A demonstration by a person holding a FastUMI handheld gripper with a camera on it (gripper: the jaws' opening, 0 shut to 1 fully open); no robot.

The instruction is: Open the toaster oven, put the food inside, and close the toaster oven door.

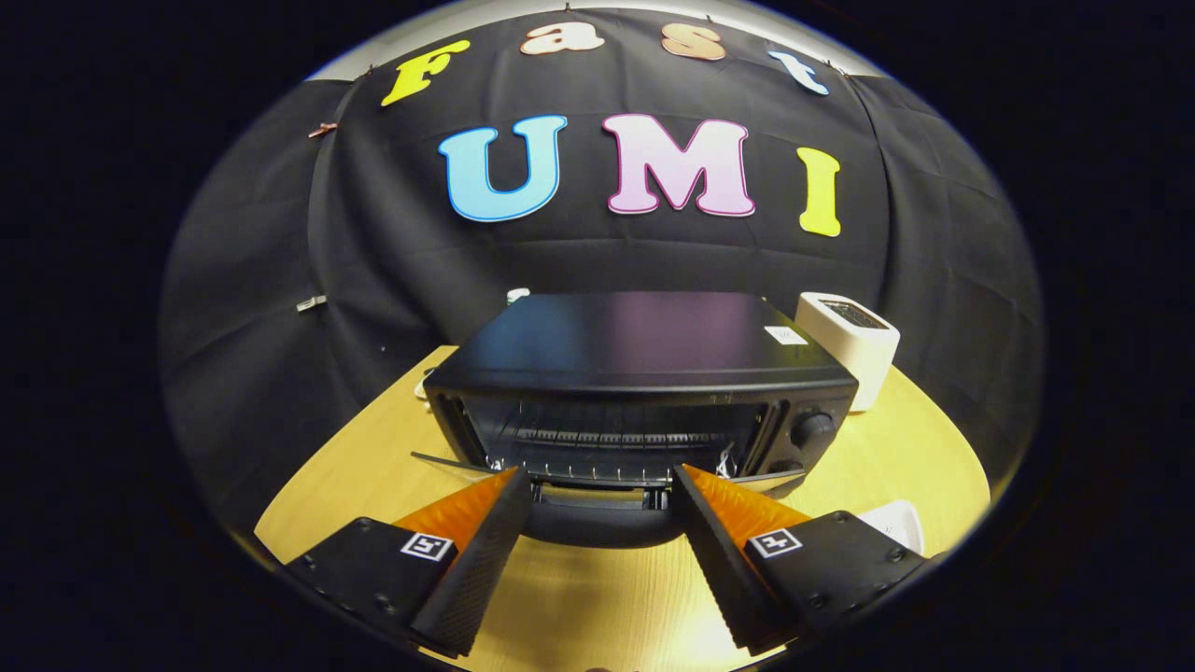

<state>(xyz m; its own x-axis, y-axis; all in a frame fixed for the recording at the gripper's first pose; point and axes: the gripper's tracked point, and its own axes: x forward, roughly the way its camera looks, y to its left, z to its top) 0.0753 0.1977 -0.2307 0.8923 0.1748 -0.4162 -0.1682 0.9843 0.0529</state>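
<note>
On a pale wooden tabletop point(597, 607), the boxy black toaster oven point(644, 373) stands with its glass door point(597, 513) dropped open just ahead of the gripper point(602, 481), whose jaws are spread wide and empty. Opening looks finished; no food can be made out, so loading and closing appear to remain.

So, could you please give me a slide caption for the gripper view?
Open gripper at the lowered door of the black toaster oven on the wooden table.
</note>
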